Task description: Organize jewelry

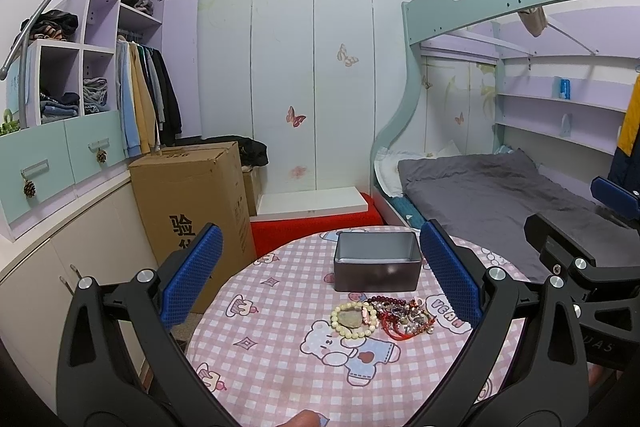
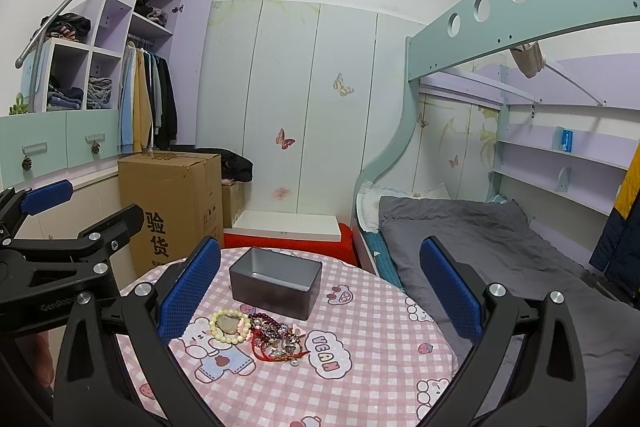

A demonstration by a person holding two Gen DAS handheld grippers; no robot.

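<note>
Left wrist view shows us the left gripper spread wide and empty above the round table, its blue pads framing the open metal tin and the jewelry pile just in front of it. In the right wrist view the right gripper is likewise wide apart and holding nothing.

The pile is our worry. The cream bead bracelet lies at its left edge, touching the dark red bead strand and the red cord, which look tangled with small metal pieces. If we close on one piece, we judge the others may drag along and drop on the tablecloth or off the table's near edge. The tin looks light; a nudge from a finger could slide it toward the far rim. Beads may also roll out of a shallow pinch.
</note>
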